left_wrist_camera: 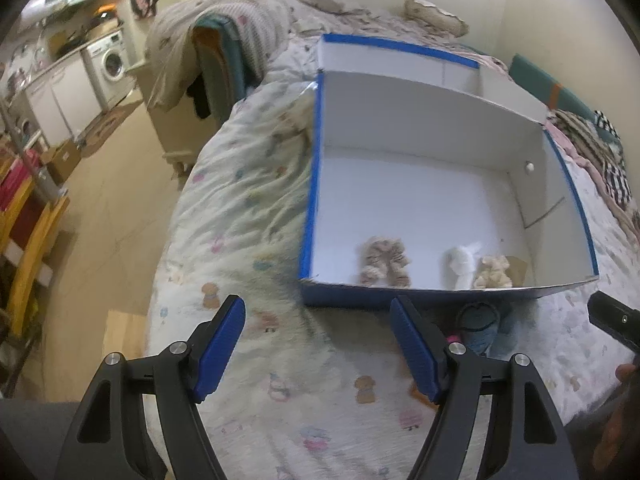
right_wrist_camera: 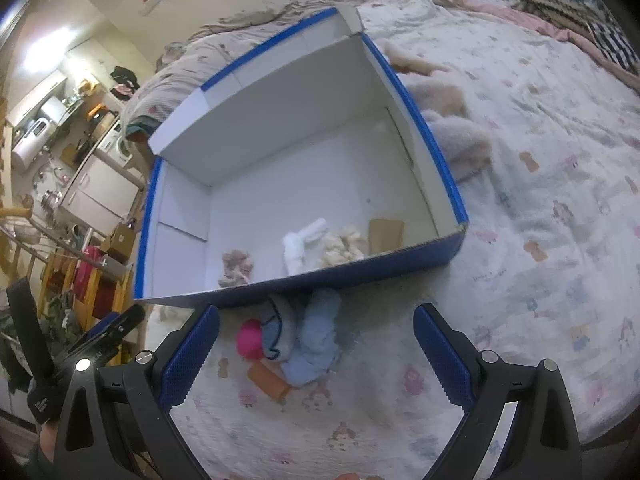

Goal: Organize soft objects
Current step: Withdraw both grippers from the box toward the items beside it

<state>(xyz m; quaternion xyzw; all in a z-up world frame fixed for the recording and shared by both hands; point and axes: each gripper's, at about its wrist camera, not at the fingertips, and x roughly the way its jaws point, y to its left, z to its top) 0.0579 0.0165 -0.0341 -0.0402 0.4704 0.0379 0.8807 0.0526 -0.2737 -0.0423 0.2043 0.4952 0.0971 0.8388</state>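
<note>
A blue cardboard box (left_wrist_camera: 310, 184) (right_wrist_camera: 448, 152) with a white inside lies on the bed. Along its near wall sit a brown striped plush (left_wrist_camera: 384, 260) (right_wrist_camera: 237, 266), a white plush (left_wrist_camera: 462, 262) (right_wrist_camera: 298, 246) and a cream plush (left_wrist_camera: 493, 272) (right_wrist_camera: 342, 246). On the quilt just outside the near wall lies a light blue plush with a pink part (right_wrist_camera: 298, 338) (left_wrist_camera: 480, 330) and an orange tag. My right gripper (right_wrist_camera: 316, 356) stands open over it, without touching. My left gripper (left_wrist_camera: 318, 346) is open with only quilt between its fingers.
Beige and cream soft toys (right_wrist_camera: 444, 108) lie on the quilt against the box's right side. Pillows and folded blankets (left_wrist_camera: 224, 52) pile up at the bed's head. The bed's left edge drops to the floor, with a yellow rack (left_wrist_camera: 28, 240) and a washing machine (left_wrist_camera: 110, 60) beyond.
</note>
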